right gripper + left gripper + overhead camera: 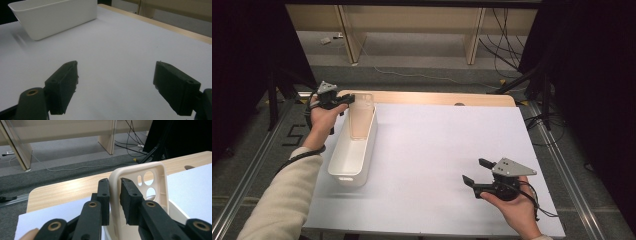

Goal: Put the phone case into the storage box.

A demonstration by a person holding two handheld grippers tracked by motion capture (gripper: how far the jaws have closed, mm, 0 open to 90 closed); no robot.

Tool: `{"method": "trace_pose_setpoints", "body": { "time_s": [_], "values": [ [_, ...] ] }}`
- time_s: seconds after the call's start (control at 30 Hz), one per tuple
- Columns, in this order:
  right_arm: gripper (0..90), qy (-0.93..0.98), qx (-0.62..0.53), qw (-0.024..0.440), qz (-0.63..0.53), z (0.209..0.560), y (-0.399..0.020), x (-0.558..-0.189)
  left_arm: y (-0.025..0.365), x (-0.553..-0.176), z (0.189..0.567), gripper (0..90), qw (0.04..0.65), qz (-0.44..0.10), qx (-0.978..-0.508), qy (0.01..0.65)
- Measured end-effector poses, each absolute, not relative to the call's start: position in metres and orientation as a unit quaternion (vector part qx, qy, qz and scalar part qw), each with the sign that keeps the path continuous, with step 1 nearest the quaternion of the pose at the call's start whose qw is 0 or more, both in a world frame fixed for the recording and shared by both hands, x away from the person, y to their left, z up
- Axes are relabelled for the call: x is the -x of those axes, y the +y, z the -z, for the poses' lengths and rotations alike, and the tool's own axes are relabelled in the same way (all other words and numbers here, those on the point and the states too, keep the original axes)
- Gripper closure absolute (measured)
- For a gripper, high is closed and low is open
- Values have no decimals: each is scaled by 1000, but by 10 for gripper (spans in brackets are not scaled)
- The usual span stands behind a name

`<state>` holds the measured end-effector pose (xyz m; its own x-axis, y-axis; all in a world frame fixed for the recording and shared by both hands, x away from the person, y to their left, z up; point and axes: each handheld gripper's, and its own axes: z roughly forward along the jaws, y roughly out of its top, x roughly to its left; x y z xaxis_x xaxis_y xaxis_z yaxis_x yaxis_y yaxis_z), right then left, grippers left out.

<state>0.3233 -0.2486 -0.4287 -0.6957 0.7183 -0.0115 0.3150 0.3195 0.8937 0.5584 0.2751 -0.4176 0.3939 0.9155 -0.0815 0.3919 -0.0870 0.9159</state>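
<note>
Behind our table we see a grey floor, pale wooden shelf legs and loose black cables. Our table top is a big white sheet (447,165) with a strip of light wood along its far edge.

At the left, our left gripper (343,102) holds a cream plastic phone case with round camera holes (140,195). Its two black jaws sit on either side of one thin wall of the case, near the top. In the left gripper view the jaws look close against that wall, so we judge they are pinching it, though a small gap may show on one side. The case stands upright over the far end of the long white plastic bin (354,150), and its lower part dips inside the bin. We cannot tell if the bottom touches the bin floor.

The step in hand looks like putting the case into the bin. To do it well, we should keep the case inside the rim, bring it low, then let go gently so it does not tip out or bounce. We should not drag the bin along.

At the right, our right gripper (477,172) rests low by the near corner of the white sheet, well apart from the bin. Its jaws stand wide apart with nothing between them.
</note>
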Motion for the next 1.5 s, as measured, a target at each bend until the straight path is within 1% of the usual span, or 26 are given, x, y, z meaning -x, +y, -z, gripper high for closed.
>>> {"method": "trace_pose_setpoints", "body": {
  "time_s": [0.13,0.17,0.27,0.6,0.73,1.0,1.07,1.13,1.27,1.5],
  "values": [
    [212,785,-329,209,-481,429,-249,-323,274,-558,418,746,469,-279,-688,479],
    [212,787,-333,200,-479,429,-248,-323,274,-559,419,737,467,-280,-689,479],
    [212,785,-329,210,-482,429,-249,-323,274,-558,419,694,461,-282,-688,485],
    [212,785,-329,209,-481,429,-248,-323,276,-555,410,479,453,-283,-686,494],
    [211,784,-330,210,-482,429,-249,-323,278,-551,407,407,464,-282,-677,497],
    [208,780,-332,207,-489,430,-248,-324,281,-538,397,161,480,-273,-669,497],
    [208,780,-330,211,-489,430,-248,-325,282,-533,395,131,480,-276,-669,495],
    [208,780,-330,210,-489,430,-248,-325,282,-528,393,70,481,-276,-670,494],
    [208,779,-333,207,-489,430,-248,-324,284,-518,390,28,488,-276,-667,490],
    [208,779,-333,208,-489,430,-248,-324,287,-500,387,11,492,-284,-667,483]
  ]
}}
